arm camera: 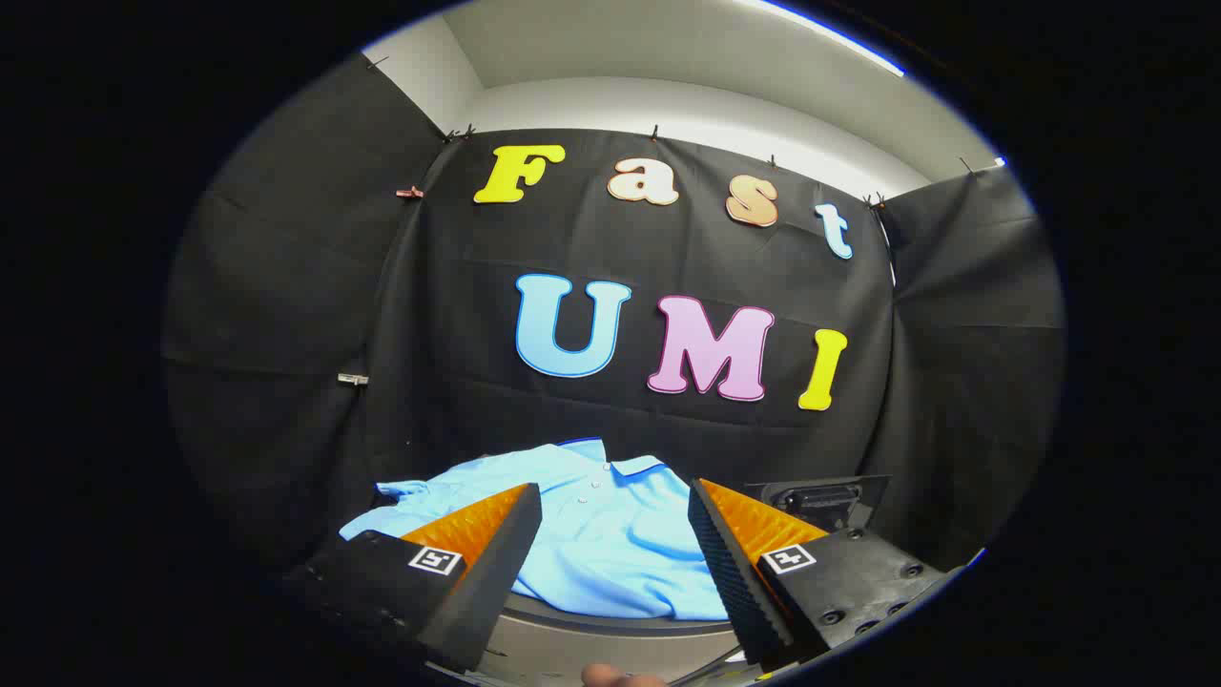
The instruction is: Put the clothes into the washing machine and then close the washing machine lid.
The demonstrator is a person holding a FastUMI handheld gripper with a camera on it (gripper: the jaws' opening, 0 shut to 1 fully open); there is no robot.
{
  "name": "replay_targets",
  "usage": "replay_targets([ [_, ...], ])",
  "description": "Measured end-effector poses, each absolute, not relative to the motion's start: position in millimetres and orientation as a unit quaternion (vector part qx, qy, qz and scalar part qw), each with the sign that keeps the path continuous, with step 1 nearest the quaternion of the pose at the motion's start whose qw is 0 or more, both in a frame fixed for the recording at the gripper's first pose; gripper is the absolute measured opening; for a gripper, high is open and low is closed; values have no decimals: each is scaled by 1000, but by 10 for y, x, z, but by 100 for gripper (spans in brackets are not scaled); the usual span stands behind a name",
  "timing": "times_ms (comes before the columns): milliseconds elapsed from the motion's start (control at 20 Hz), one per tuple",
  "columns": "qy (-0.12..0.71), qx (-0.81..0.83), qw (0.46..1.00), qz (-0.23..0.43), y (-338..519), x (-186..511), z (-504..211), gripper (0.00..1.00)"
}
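Note:
A light blue polo shirt (610, 534) lies spread out just ahead of my fingers, collar and buttons toward the booth wall. It rests over the round grey rim of the washing machine (610, 630), which curves below it between my fingers. My gripper (615, 501) is open, its two fingers wide apart on either side of the shirt's middle, with nothing held between them. A dark panel of the washing machine (820, 496) shows beyond the right finger.
Black cloth walls close the booth behind and on both sides of the shirt. A fingertip of the person's hand (620, 677) shows at the very bottom, below the machine's rim.

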State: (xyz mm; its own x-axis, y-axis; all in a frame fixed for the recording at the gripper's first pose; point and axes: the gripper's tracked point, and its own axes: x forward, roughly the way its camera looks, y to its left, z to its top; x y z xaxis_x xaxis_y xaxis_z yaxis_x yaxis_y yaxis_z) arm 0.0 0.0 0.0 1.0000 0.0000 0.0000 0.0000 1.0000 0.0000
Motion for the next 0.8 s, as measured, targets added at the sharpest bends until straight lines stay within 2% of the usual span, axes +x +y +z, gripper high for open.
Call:
replay_targets([
  [800,-7,0,1000,7,87,-14,79,98],
])
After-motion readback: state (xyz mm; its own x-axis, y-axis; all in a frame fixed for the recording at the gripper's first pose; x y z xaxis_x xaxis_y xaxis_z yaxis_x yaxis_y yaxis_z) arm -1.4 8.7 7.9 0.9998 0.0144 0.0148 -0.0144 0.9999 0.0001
